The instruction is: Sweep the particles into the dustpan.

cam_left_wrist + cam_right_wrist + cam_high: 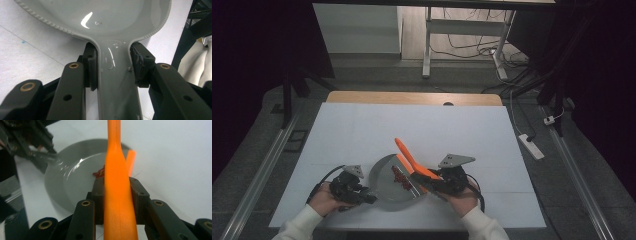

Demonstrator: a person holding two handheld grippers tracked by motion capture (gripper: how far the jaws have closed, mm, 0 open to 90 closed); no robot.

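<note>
- Here, the grey plate (387, 187), at six o'clock on the table (362, 130), is pinched at its tab by the left gripper (364, 197).
- The orange spatula (412, 160) is clamped by the right gripper (432, 186).
- The red scraps (399, 176) are best scraped slowly, with the plate kept steady.

orange spatula (119, 195) handle cut off at top edge, red bits (399, 176) too small to identify

White table top (362, 130), wooden edge strip (412, 97) at its far side, white power strip (532, 146) on the floor, cables (472, 47) beyond
</note>
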